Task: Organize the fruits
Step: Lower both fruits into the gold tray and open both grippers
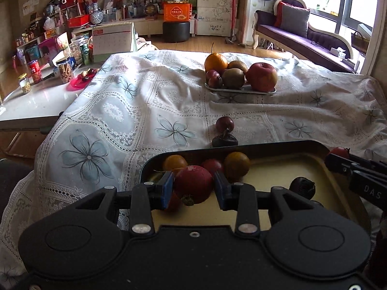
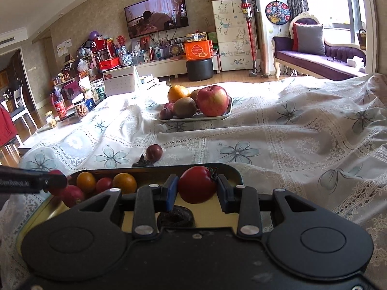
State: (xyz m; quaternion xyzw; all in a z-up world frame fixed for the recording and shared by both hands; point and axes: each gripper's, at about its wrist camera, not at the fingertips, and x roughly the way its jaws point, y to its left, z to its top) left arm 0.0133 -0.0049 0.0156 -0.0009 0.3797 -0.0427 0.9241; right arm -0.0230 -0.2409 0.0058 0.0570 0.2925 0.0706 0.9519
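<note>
Both hand-held grippers are loaded over the black-rimmed cream tray. The left hand-held gripper clamps a dark-red round fruit; the right hand-held gripper clamps a red tomato-like fruit. A purple round fruit on the floral white cloth remains unsorted.

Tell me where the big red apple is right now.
The big red apple sits at the right end of the far white tray on the tablecloth, beside a kiwi, beyond both grippers.

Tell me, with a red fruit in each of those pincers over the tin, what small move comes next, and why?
Probably open the left gripper and let its dark red fruit settle into the tin tray. It is clamped low beside the oranges already there, while the right gripper holds a tomato over the tray's far rim.
</note>
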